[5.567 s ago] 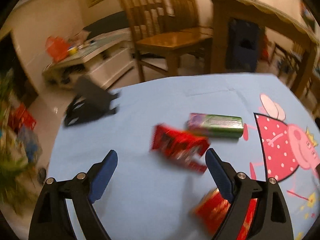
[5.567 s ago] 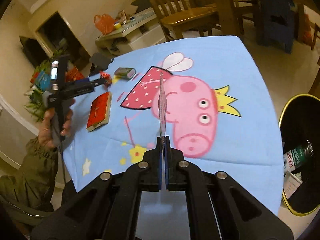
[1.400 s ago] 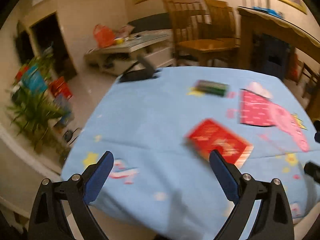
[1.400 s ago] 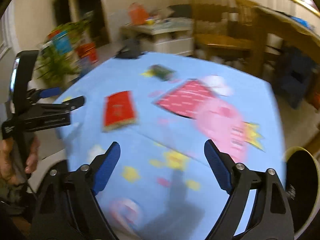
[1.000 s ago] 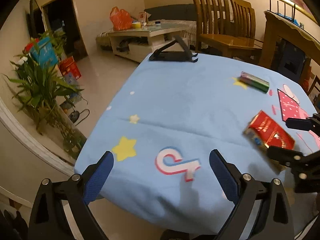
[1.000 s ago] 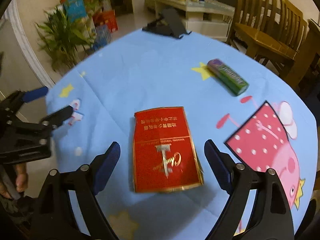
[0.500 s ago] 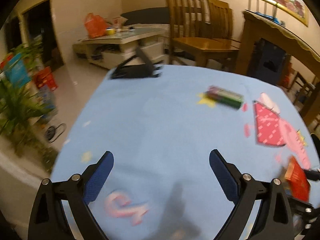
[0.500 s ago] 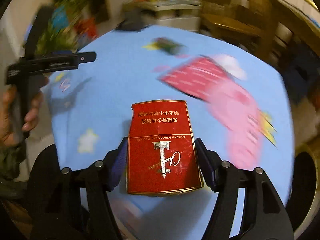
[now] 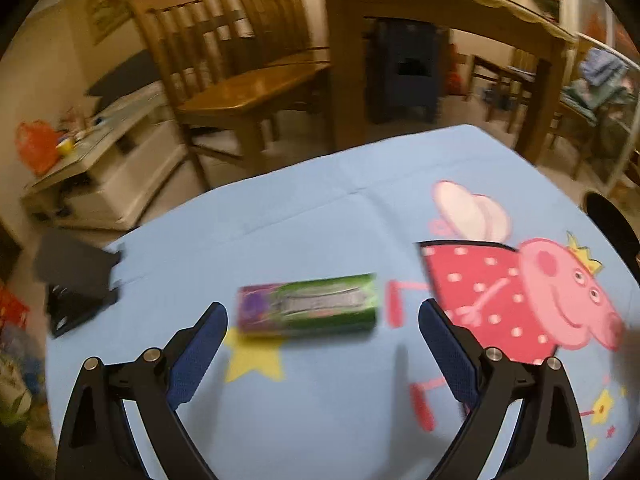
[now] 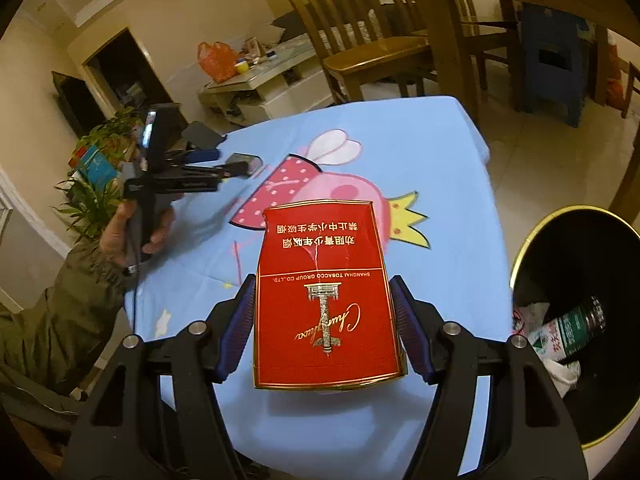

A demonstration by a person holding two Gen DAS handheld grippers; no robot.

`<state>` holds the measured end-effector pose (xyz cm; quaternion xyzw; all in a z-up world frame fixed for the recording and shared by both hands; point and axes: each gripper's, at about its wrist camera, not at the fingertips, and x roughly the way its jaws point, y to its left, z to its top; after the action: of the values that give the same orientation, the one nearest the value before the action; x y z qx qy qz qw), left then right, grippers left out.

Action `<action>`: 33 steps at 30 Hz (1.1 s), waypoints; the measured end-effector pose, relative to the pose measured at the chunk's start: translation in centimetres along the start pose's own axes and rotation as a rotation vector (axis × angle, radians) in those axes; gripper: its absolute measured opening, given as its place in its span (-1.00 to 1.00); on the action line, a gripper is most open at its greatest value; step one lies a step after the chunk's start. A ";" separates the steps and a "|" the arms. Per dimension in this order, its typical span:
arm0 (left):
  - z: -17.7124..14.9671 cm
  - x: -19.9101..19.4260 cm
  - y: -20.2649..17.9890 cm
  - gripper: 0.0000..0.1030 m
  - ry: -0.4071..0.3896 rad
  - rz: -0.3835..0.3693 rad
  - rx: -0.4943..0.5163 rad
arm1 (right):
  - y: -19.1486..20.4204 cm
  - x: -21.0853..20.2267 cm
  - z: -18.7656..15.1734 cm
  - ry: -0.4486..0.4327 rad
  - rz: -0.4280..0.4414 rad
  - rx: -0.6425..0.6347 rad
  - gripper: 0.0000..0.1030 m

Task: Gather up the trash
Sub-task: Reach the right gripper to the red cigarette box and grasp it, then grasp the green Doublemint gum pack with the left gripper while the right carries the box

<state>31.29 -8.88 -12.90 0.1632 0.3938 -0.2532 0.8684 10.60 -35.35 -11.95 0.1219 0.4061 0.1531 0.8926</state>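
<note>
My right gripper (image 10: 324, 316) is shut on a red cigarette carton (image 10: 324, 300) and holds it above the blue tablecloth (image 10: 420, 152), left of the black bin (image 10: 532, 240). A green and purple pack (image 9: 308, 310) lies on the cloth just ahead of my open left gripper (image 9: 322, 326), between its blue fingertips (image 9: 204, 328). The left gripper also shows in the right wrist view (image 10: 216, 164), held by a hand beside the same pack (image 10: 244, 164).
The bin, gold-rimmed, holds a green bottle (image 10: 576, 328) and crumpled paper. A black stand (image 9: 76, 280) sits at the table's far left edge. Wooden chairs (image 9: 240, 80) and a wooden table (image 9: 440, 32) stand beyond. A Peppa Pig print (image 9: 520, 292) covers the cloth.
My right gripper closed on the red carton, lifted it and swung right toward the bin. My left gripper moved forward up to the green pack.
</note>
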 end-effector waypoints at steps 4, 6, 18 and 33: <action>0.4 2.0 -0.5 0.82 0.038 0.040 0.013 | 1.2 0.3 0.5 -0.001 0.017 -0.014 0.25; 0.6 2.7 -0.4 0.84 0.052 0.058 -0.002 | 1.4 0.3 0.6 -0.002 0.015 -0.016 0.25; -1.8 0.0 -1.7 0.51 0.081 0.011 -0.131 | 1.1 -1.0 0.3 -0.047 -0.026 0.019 0.26; -5.9 -8.5 -18.5 0.51 0.021 0.167 -0.238 | -1.9 -4.7 -1.4 -0.078 -0.148 0.100 0.26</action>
<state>12.45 -18.47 -11.66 0.0939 0.4153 -0.1300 0.8954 6.93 -38.71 -10.32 0.1421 0.3861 0.0614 0.9094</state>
